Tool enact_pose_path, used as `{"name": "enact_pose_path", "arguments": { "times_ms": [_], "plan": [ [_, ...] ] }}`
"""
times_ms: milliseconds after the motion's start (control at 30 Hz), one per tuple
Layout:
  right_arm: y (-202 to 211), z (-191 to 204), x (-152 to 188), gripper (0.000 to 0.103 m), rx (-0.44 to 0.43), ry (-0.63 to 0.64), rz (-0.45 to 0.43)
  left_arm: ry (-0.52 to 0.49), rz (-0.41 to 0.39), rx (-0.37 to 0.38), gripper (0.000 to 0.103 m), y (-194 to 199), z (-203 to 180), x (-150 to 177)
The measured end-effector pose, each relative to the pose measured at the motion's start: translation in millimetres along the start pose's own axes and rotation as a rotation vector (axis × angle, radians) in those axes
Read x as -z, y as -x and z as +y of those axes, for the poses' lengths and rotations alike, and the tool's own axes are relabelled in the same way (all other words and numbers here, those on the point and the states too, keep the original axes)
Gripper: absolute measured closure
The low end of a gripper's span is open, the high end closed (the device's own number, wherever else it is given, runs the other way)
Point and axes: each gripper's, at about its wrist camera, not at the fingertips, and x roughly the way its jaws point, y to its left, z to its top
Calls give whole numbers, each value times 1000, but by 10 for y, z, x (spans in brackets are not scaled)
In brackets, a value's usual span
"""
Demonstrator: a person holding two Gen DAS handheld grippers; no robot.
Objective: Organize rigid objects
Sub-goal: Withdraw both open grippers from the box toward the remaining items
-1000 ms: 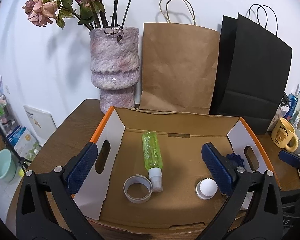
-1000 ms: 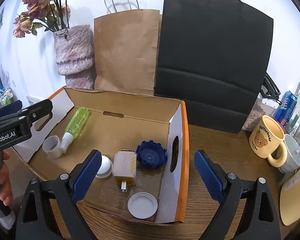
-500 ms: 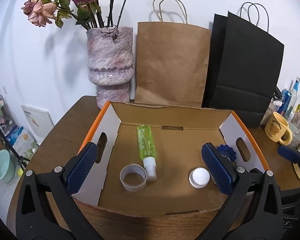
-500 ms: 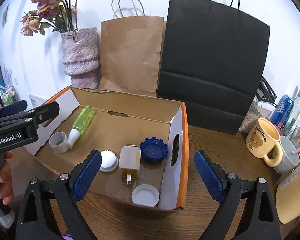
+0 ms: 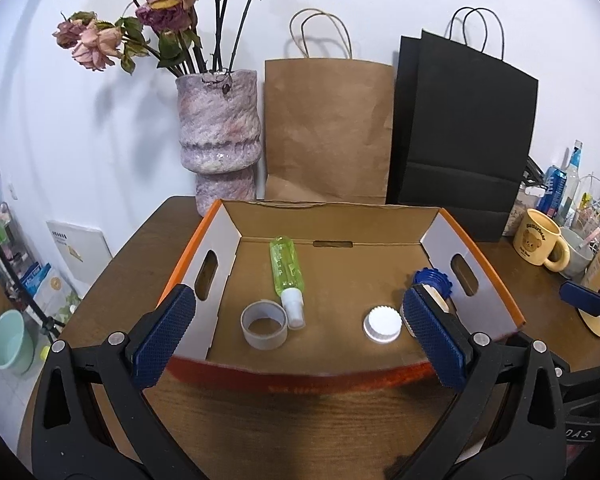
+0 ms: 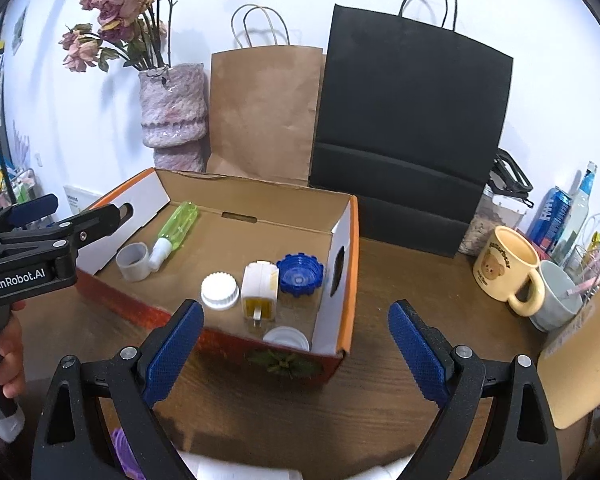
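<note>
**Both grippers spread wide before an open cardboard box of small rigid items**

Left wrist view: the left gripper (image 5: 298,338), lower centre of frame, has its blue-padded jaws far apart and holds nothing; the shallow brown cardboard box with orange rim (image 5: 332,225) fills the middle of the frame on a dark wooden table (image 5: 140,248); inside, left of centre, a green transparent plastic bottle with white cap (image 5: 286,271) lies on its side, its cap just beside a grey ring of tape (image 5: 264,325); a white ribbed round lid (image 5: 382,324) lies right of centre

Right wrist view: the right gripper (image 6: 296,346), lower centre, is likewise fully spread and empty; at the box's right end lie a blue scalloped plastic lid (image 6: 301,274), a white and yellow plug-shaped block (image 6: 259,285) touching it, and a flat white disc lid (image 6: 286,338) at the near wall; a cream bear-print mug (image 6: 508,270) stands at right, well apart from the box
</note>
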Motion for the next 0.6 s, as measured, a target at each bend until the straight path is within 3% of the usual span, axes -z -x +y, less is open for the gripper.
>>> {"name": "enact_pose_path", "arguments": {
  "times_ms": [600],
  "plan": [
    [671, -64, 496, 6, -2, -29, -58, 12, -5, 37, 0, 530, -112, 412]
  ]
}}
